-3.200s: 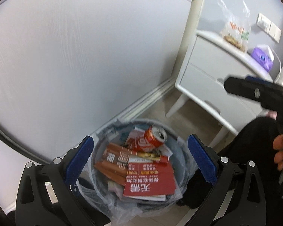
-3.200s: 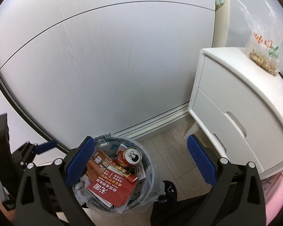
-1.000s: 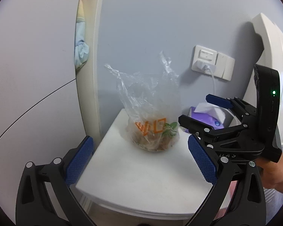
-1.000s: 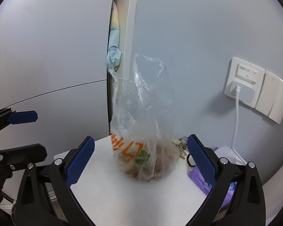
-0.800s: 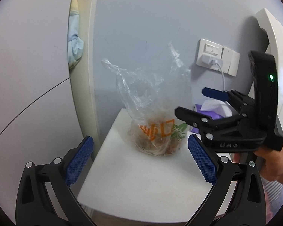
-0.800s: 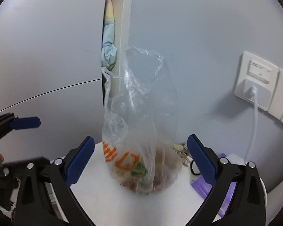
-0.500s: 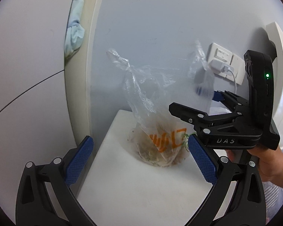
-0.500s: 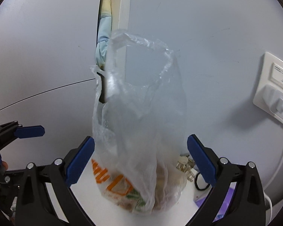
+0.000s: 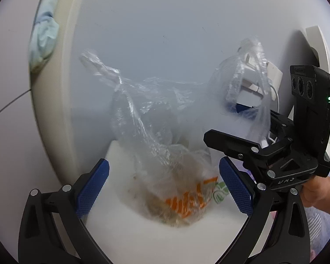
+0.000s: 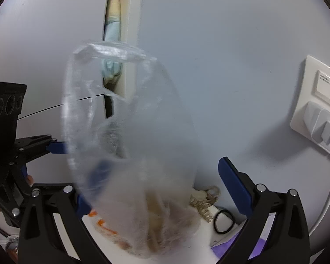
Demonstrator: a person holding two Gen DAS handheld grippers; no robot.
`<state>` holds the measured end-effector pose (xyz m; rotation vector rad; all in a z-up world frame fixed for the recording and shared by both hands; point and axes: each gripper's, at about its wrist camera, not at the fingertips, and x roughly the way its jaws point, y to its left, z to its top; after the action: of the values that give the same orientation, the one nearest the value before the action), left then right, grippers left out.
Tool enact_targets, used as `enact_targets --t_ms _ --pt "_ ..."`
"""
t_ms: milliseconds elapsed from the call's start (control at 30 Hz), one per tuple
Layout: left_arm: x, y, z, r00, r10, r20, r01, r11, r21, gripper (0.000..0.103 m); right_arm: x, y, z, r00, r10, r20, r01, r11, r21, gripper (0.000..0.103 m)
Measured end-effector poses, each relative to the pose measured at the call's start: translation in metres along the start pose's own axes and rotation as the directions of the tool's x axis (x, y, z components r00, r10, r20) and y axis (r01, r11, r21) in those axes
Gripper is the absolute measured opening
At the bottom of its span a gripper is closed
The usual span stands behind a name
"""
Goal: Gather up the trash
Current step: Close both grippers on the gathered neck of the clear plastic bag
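A clear plastic bag (image 9: 165,154) with orange print and food scraps stands on the white nightstand top (image 9: 121,231). My left gripper (image 9: 164,188) is open, its blue pads either side of the bag's lower half. At the right of the left wrist view my right gripper (image 9: 228,125) is open around the bag's right handle. In the right wrist view the bag (image 10: 132,154) fills the middle, between the open fingers of my right gripper (image 10: 162,189); the film veils the left pad. My left gripper (image 10: 39,158) reaches in from the left edge.
A wall socket with a white plug and cable (image 10: 319,127) is right of the bag. A hair clip (image 10: 203,200), a black hair tie (image 10: 224,219) and a purple tissue pack (image 10: 231,248) lie behind the bag. A cream wardrobe frame (image 9: 52,88) stands left.
Both grippers left the full waste bin on the floor, rose to the nightstand and closed in on the bag. The right gripper now reaches around its right handle.
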<state>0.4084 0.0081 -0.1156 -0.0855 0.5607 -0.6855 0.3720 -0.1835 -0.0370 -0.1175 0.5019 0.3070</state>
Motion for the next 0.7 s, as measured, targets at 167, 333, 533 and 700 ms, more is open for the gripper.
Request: enact_targets --t_ms 167,333,533,700 --pt "0.018 0.010 0.002 0.999 -0.035 0.004 0.035 0.999 -0.032 0.097 0.011 -0.012 -0.003 1.000 -0.002 -0.002 0.002 1.000 0.026 0.096" --pt "0.029 0.021 0.001 0.998 -0.064 0.002 0.064 0.996 -0.056 0.089 0.012 -0.016 -0.005 1.000 0.011 -0.003 -0.011 0.999 0.035 0.095" --pt "0.037 0.020 0.001 0.997 -0.073 -0.021 0.072 0.996 -0.057 0.060 0.014 -0.014 -0.004 0.999 0.051 -0.010 -0.050 0.998 0.039 0.065" --pt "0.042 0.012 0.004 0.996 -0.079 -0.027 0.078 0.996 -0.049 0.029 0.011 -0.013 -0.004 0.997 0.079 -0.009 -0.079 0.996 0.040 0.025"
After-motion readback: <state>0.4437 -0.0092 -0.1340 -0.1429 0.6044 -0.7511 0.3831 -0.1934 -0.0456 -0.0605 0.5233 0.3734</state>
